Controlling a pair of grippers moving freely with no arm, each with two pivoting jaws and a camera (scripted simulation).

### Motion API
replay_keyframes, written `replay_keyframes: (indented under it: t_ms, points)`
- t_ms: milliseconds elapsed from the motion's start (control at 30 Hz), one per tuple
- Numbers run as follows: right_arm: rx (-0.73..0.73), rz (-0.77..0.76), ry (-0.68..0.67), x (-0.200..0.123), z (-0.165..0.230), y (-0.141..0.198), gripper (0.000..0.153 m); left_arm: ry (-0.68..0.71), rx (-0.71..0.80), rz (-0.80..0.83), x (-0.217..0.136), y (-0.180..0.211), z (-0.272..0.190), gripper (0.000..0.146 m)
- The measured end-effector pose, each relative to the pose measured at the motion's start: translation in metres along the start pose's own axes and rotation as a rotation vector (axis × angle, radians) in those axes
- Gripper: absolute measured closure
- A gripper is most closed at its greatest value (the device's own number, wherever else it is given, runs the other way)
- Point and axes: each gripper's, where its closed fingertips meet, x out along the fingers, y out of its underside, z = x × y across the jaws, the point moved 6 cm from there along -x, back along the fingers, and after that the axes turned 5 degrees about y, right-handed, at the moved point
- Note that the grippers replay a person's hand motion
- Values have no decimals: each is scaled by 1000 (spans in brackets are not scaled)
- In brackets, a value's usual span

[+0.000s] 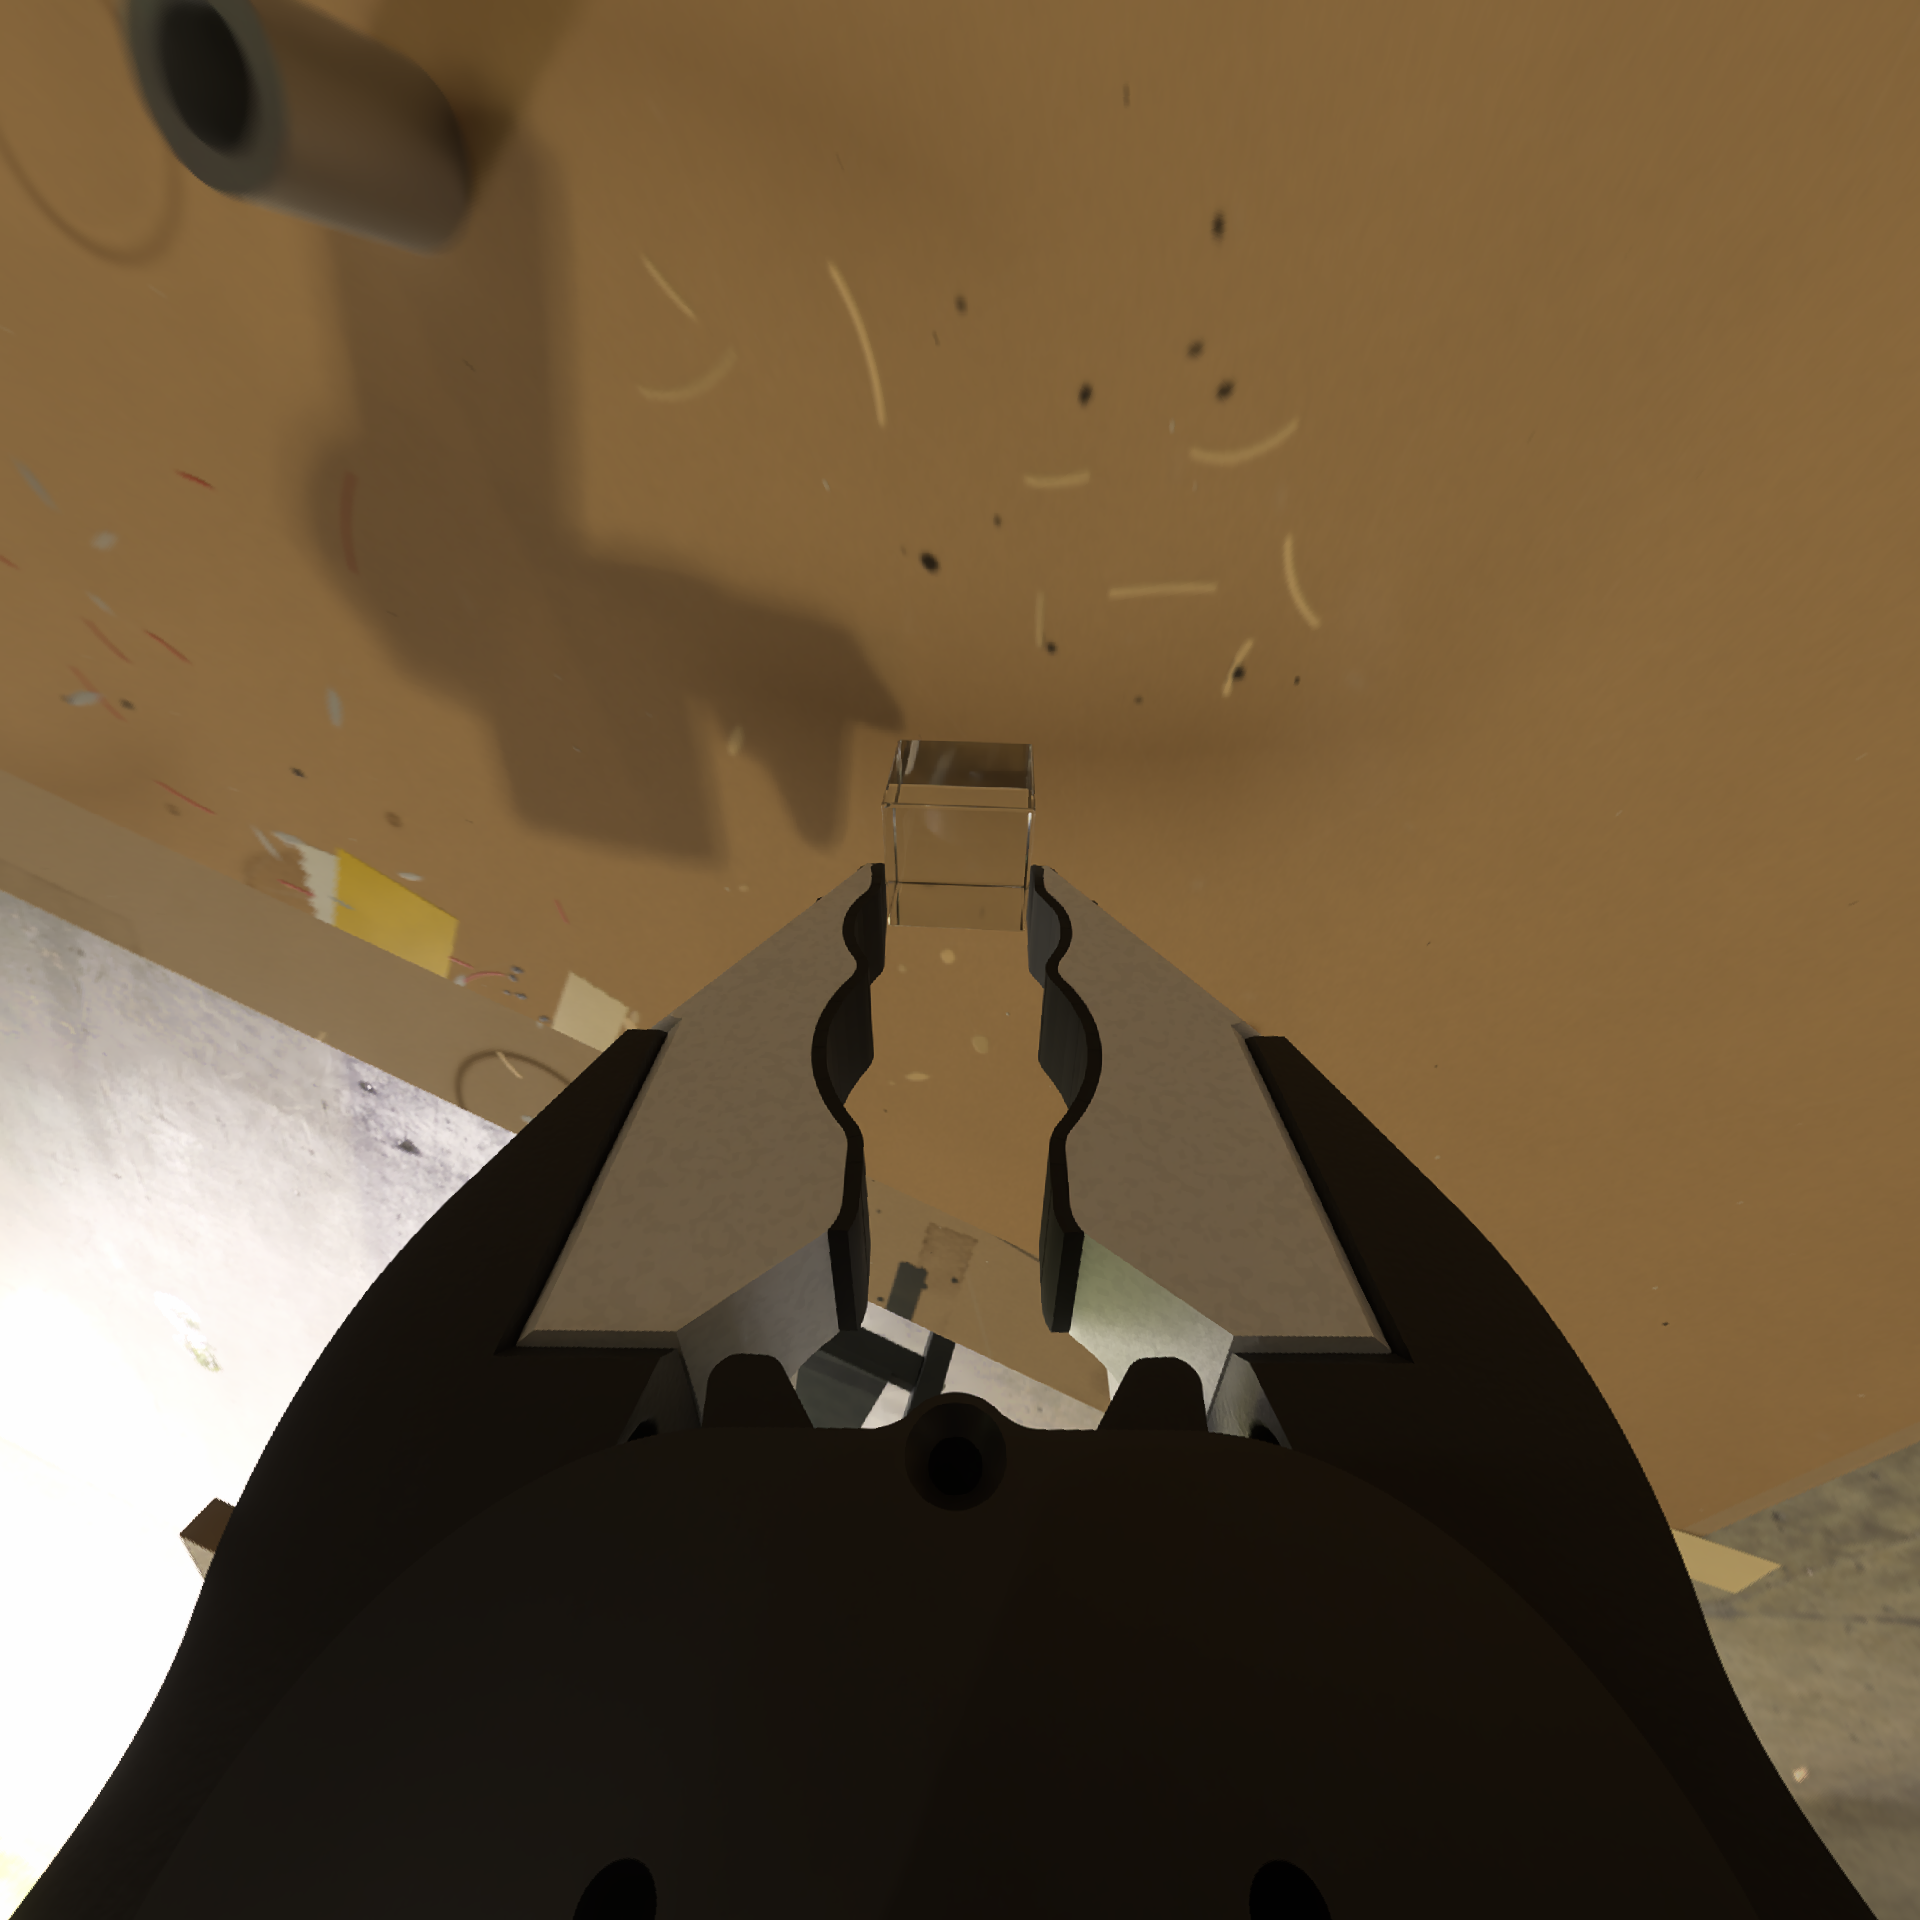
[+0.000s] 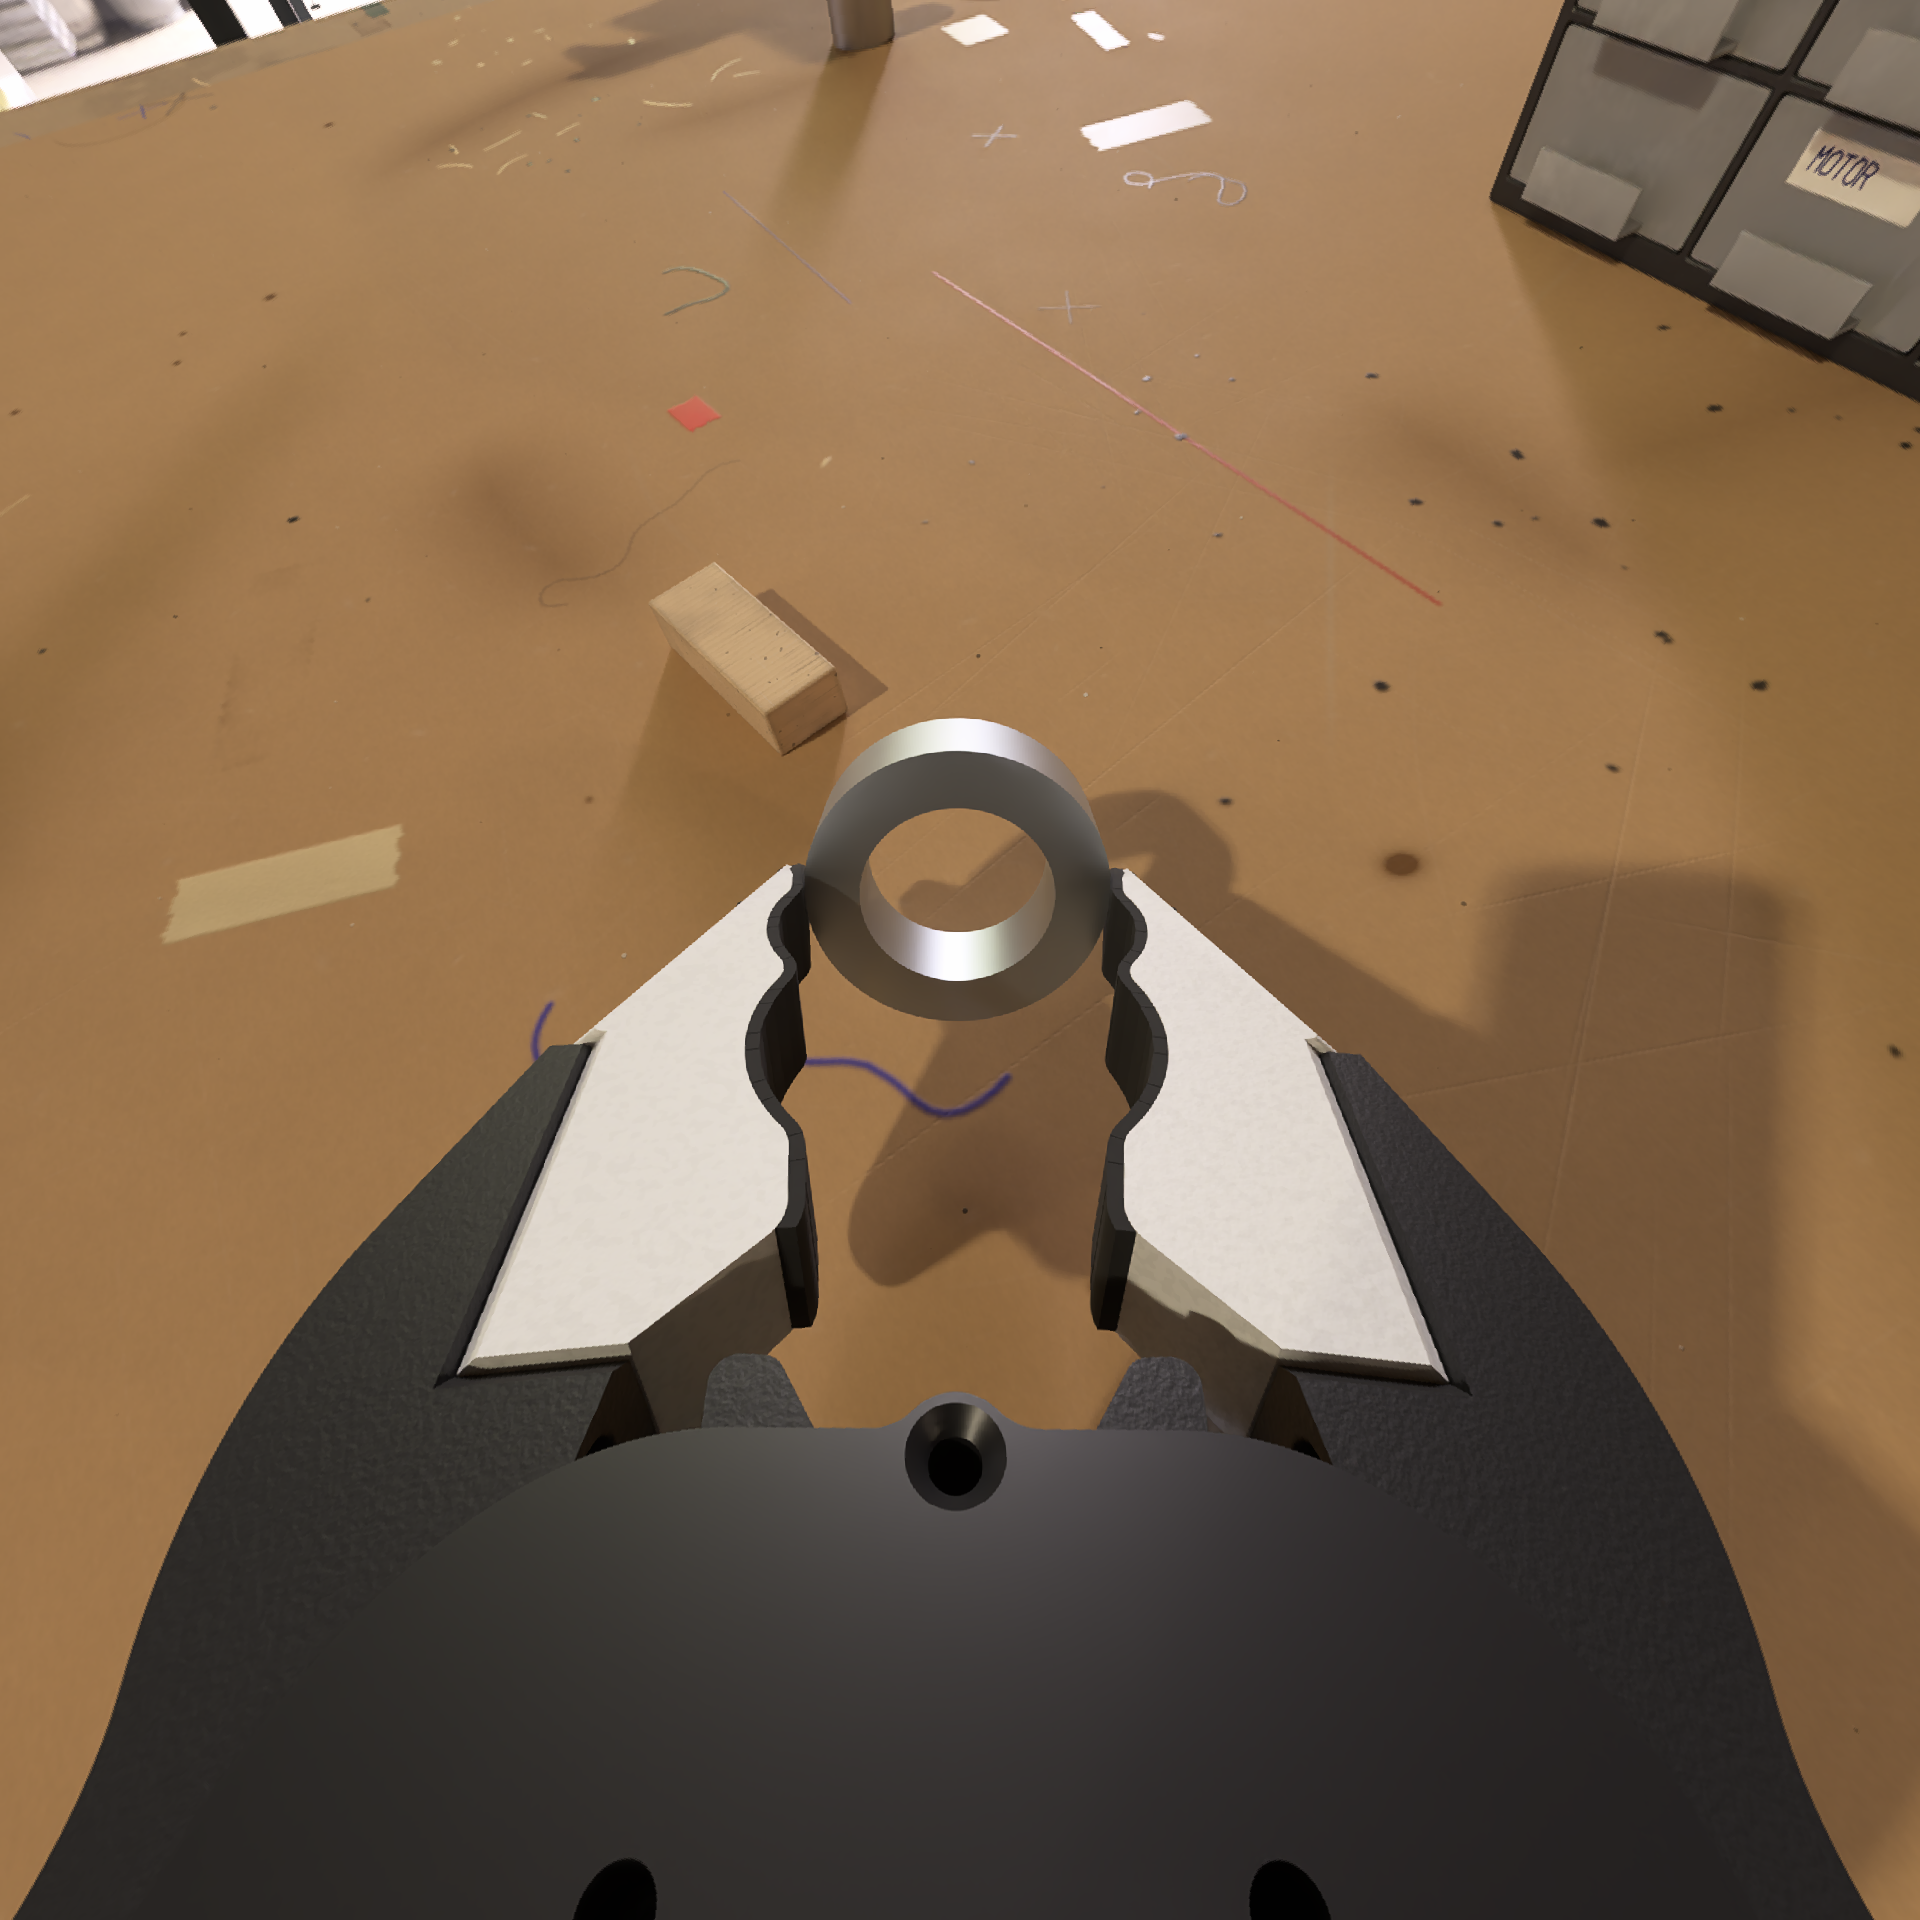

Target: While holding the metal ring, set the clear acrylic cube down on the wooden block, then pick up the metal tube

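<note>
My left gripper (image 1: 956,899) is shut on the clear acrylic cube (image 1: 961,831), pinched at its fingertips above the brown tabletop. The metal tube (image 1: 301,125) lies on its side at the top left of the left wrist view, open end toward me. My right gripper (image 2: 956,904) is shut on the metal ring (image 2: 956,868), held upright at the fingertips above the table. The wooden block (image 2: 750,649) lies flat on the table just beyond and left of the ring. A grey upright object (image 2: 860,23), possibly the tube, shows at the far top edge.
A grey drawer cabinet (image 2: 1745,166) stands at the far right. Tape strips (image 2: 283,883) and a small red square (image 2: 693,414) lie flat on the table. The table edge (image 1: 260,894) runs diagonally at lower left in the left wrist view, floor beyond.
</note>
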Motion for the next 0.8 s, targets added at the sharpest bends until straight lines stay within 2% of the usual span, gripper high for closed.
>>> replay_keyframes:
  t_ms: [267, 633, 800]
  points:
    - [-11, -11, -8, -1, 2, -1, 96, -24, 17, -111, -59, -68, -2, 119]
    - [-20, -44, -16, -6, 5, -5, 96, 34, 249, -200, -108, -215, -45, 119]
    - [-4, -50, -7, -7, 3, -5, 96, 44, 290, -219, -118, -277, -75, 119]
